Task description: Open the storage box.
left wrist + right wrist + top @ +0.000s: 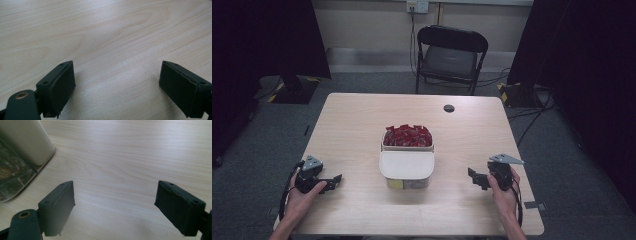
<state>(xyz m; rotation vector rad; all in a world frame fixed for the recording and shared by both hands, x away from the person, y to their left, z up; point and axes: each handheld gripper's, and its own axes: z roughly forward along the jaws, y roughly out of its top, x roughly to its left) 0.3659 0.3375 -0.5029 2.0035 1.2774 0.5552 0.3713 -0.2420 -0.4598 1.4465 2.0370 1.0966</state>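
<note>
A light wooden table (362, 130) stands on a grey carpet floor (377, 82), with a black folding chair (451, 55) behind it, dark curtains (267, 35) at both sides, and a pale wall (362, 22) at the back.

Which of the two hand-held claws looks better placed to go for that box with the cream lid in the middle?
Probably the right. The right gripper is open, with the box and its cream lid already in its own view. The left gripper, also open, faces bare table. From above, both sit about equally far away.

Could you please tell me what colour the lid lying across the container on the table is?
The lid is cream white; the high view shows it best.
</note>
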